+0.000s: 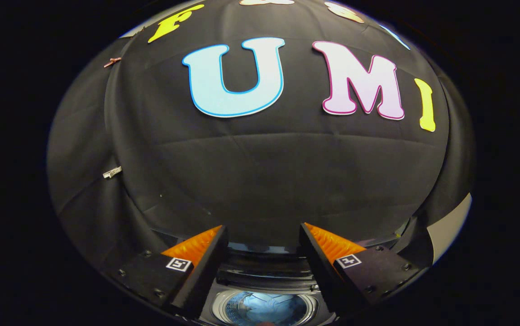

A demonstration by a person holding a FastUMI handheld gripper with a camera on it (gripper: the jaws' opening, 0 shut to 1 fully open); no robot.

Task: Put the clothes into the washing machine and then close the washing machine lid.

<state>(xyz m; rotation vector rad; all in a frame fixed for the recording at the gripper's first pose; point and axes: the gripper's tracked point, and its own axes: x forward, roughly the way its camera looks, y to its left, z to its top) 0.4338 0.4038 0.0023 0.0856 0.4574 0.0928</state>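
Note:
My gripper (263, 232) is open, its two fingers spread wide with nothing between them. Below and between the fingers lies the washing machine (264, 276), seen from above. Its round drum opening (265, 309) shows a shiny metal rim and a bluish inside. The dark back edge of the machine's top runs just beyond the fingertips. No clothes can be made out in this view, and whether the lid is up or down I cannot tell.
The booth's black cloth wall (260, 176) rises directly behind the machine. Two small clips (112, 172) are pinned to the cloth at the left. A pale panel (450, 226) shows at the right past the cloth's edge.

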